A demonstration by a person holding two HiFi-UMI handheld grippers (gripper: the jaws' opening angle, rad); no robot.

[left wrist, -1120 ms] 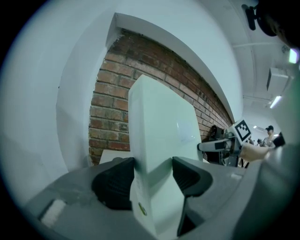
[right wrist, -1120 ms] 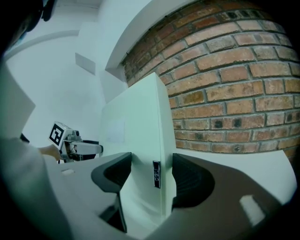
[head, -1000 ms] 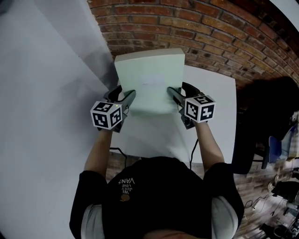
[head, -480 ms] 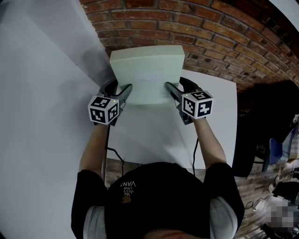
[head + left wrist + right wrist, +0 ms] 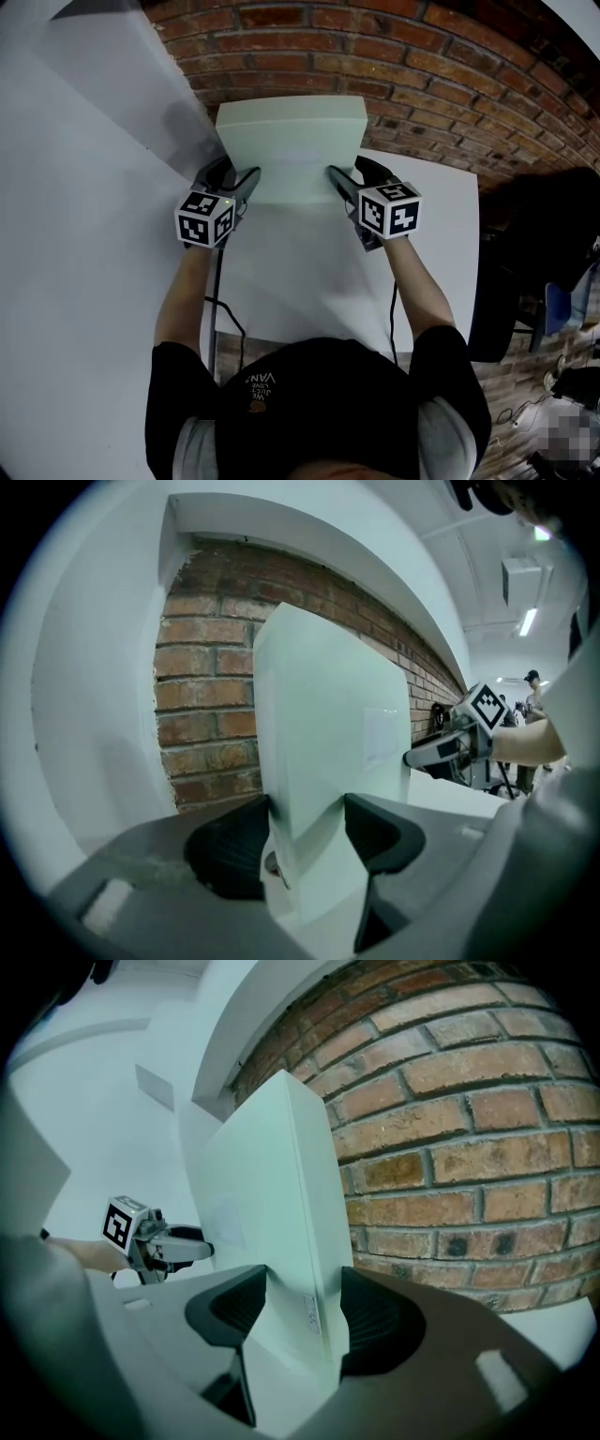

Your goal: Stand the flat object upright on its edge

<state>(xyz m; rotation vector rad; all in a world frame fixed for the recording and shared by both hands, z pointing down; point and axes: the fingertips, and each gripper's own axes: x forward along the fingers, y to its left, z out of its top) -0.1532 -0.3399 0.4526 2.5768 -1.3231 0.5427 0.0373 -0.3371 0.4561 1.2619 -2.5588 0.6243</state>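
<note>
Leftmost, item one: a white wall panel (image 5: 75, 187), smooth and bare, which meets the brick wall (image 5: 422, 56) at a corner close behind the left gripper.

Item two: the left gripper (image 5: 239, 173), marker cube (image 5: 206, 218) toward the person. Its jaws are clamped on the left side edge of the box, pads pressed to both broad faces, as the left gripper view (image 5: 307, 827) shows.

Item three: a pale green flat box (image 5: 291, 141), held upright at the back of the white table (image 5: 431, 234), broad face toward the person and top edge near the bricks. Whether its lower edge rests on the table cannot be told.

Item four: the right gripper (image 5: 345, 169), with its own cube (image 5: 389, 208). Its jaws have just been closing, with the box's right side edge between them, and the pads grip both faces (image 5: 302, 1302).

Item five: bare tabletop in front of the box and to its right, out to the table's right edge.

Item six: dark furniture (image 5: 544, 234) beyond that edge.
</note>
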